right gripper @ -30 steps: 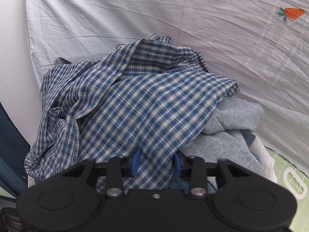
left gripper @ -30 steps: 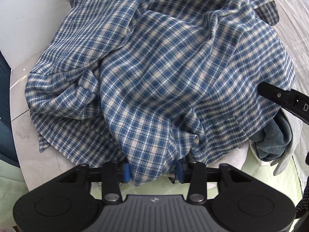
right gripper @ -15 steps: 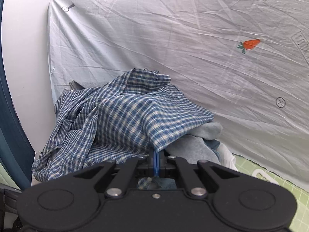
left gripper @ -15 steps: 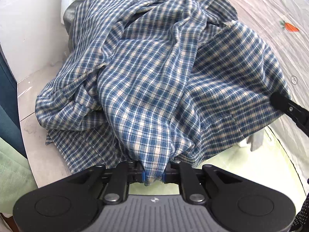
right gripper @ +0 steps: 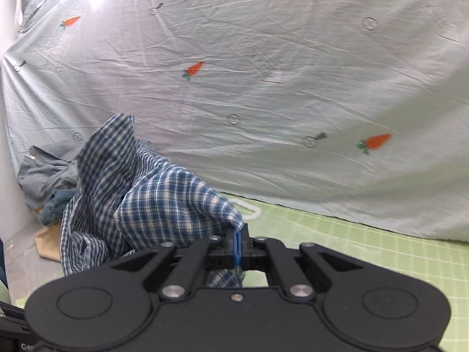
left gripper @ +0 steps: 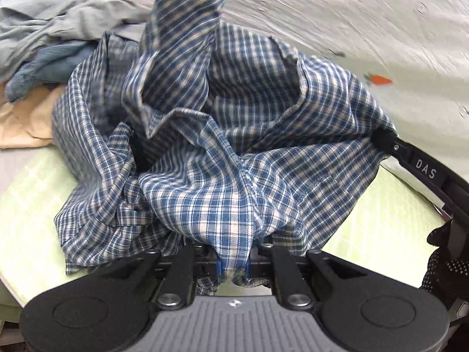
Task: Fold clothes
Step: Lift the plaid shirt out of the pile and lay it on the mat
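Gripping a bunched fold of the blue plaid shirt (left gripper: pixel 222 152), our left claw (left gripper: pixel 233 267) has its 2 blue pads clenched on the cloth, which wells up thickly between them and spills down under the claw's body. In that left wrist view our right claw (left gripper: pixel 384 140) comes in from the right edge as a dark finger marked with white letters, its tip buried in the shirt's far right edge; a black dotted glove (left gripper: pixel 445 261) shows low at the right, behind it.

From the right wrist view, that right claw (right gripper: pixel 238 249) is clenched tight, its blue pads pressed together with a thin corner of the shirt (right gripper: pixel 164 202) pinched between them and a small tail of plaid hanging below. We see the shirt stretched between the 2 claws, crumpled in the middle, with 1 loose part standing up in a peak toward the back.

The shirt hangs above a pale green gridded mat (left gripper: pixel 390 214) on the bench. Behind it to the left lies a pile of other clothes (left gripper: pixel 49 44): grey and dusty-blue pieces, with a tan piece (left gripper: pixel 23 123) lowest and nearest the mat. A light sheet printed with small orange carrots (right gripper: pixel 263 73) hangs as a backdrop behind everything. The left wrist view is blurred, especially at its top.
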The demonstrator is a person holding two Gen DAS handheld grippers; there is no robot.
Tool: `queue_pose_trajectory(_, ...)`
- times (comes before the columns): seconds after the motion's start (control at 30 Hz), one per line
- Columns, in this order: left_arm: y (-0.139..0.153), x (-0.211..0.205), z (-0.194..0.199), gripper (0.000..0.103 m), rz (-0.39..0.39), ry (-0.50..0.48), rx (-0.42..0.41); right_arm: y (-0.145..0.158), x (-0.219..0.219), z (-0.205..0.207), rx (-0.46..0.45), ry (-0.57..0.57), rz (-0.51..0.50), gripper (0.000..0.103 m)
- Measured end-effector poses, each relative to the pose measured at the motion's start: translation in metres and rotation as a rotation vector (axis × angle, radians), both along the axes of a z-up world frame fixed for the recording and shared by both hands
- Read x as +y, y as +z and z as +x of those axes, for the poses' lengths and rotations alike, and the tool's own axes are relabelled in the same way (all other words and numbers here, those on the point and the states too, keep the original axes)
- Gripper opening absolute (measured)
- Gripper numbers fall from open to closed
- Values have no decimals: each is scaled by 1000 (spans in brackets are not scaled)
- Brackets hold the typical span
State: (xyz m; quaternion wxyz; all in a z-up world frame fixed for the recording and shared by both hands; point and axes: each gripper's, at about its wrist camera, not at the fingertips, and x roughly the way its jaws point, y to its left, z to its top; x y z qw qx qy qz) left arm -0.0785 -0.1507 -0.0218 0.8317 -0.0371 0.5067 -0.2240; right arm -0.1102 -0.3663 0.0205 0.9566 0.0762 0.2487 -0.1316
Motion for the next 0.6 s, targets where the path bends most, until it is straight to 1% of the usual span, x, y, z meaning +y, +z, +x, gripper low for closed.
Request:
queue_pose_trajectory(0.13, -4, -73, -44, 15, -14, -160, 4, -7, -76, -73, 46, -208, 15, 1)
queue_pose_trajectory(0.17, -6, -91, -55, 16, -10, -198, 5, -10, -93, -89, 72, -259, 22, 1)
queue_pose_trajectory(0.2, -8, -110, -66, 21, 2, -243, 10, -14, -111, -105, 101, -310, 30, 1)
queue_pose_trajectory(0.23, -8, -119, -74, 24, 14, -271, 10, -19, -124, -121, 124, -354, 43, 3)
queue_pose_trajectory(0.27, -8, -127, -83, 25, 26, -297, 10, -24, -135, -134, 151, -396, 51, 8)
queue_pose_trajectory(0.3, -15, -129, -104, 31, 40, -315, 5, -28, -140, -145, 166, -433, 52, 13)
queue_pose_trajectory(0.37, -15, -131, -113, 38, 45, -338, -6, -36, -146, -168, 190, -504, 52, 38)
queue_pose_trajectory(0.4, -13, -112, -110, 44, 38, -334, -4, -39, -145, -175, 193, -524, 62, 43)
queue_pose_trajectory(0.43, -9, -102, -104, 51, 39, -316, 1, -43, -143, -183, 193, -539, 81, 46)
queue_pose_trajectory(0.47, -4, -92, -98, 53, 40, -298, 6, -46, -138, -186, 194, -543, 101, 46)
queue_pose_trajectory(0.5, 0, -83, -92, 54, 42, -280, 10, -49, -131, -184, 197, -540, 118, 46)
queue_pose_trajectory(0.53, -1, -78, -90, 54, 52, -256, 9, -51, -122, -182, 198, -532, 129, 48)
queue_pose_trajectory(0.6, -6, -59, -71, 55, 77, -205, 10, -55, -103, -175, 194, -513, 146, 51)
